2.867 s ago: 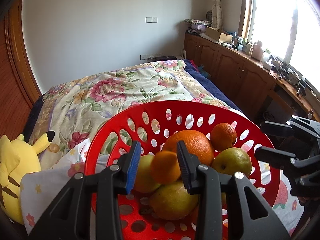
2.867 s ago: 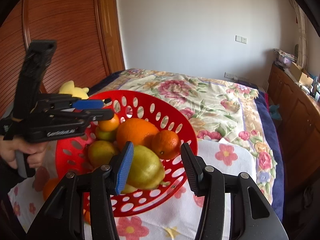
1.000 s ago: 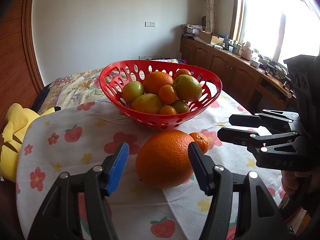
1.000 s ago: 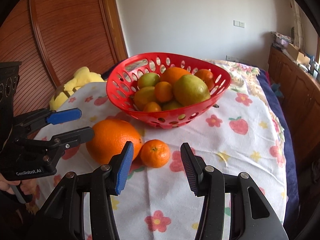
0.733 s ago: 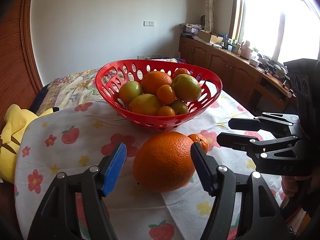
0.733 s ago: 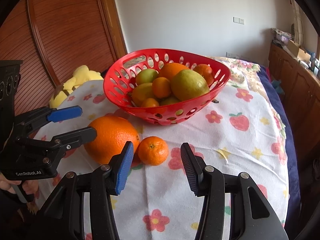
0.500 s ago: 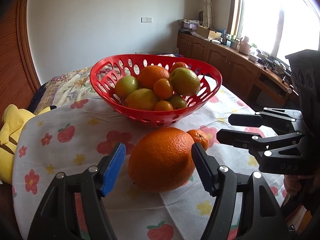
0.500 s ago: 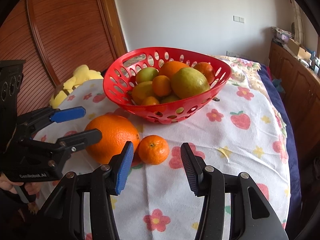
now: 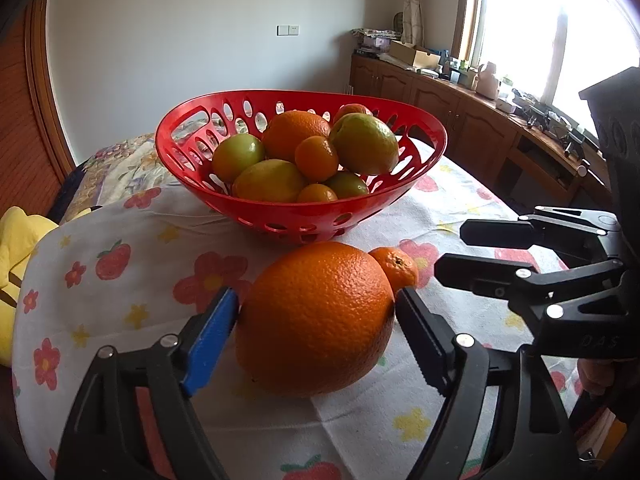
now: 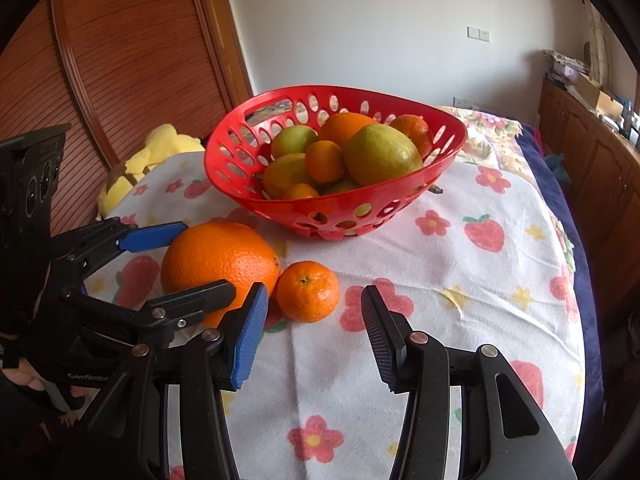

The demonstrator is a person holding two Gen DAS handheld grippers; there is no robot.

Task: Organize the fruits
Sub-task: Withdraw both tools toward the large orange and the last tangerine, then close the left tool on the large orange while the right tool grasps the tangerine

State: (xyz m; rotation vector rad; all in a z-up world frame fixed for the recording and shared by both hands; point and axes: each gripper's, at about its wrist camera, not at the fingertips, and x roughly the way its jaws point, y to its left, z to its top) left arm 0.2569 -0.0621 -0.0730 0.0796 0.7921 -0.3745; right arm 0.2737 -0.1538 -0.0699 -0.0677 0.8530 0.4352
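Red basket (image 9: 420,136) on the desk holds most fruit. Two pieces remain outside, just before it: large orange (image 9: 316,320), bracketed by the left gripper (image 9: 316,316), fingers apart; mandarin (image 10: 308,291), ahead of the spread right gripper (image 10: 314,320).

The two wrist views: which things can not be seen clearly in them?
- Small mandarin: left wrist view, mostly hidden behind the big orange.
- Lower fruits in the red basket: both views, covered by upper fruits and the wall.
- Yellow plush toy: partly hidden by the tablecloth.
- Countertop items by the window: too small, overexposed.
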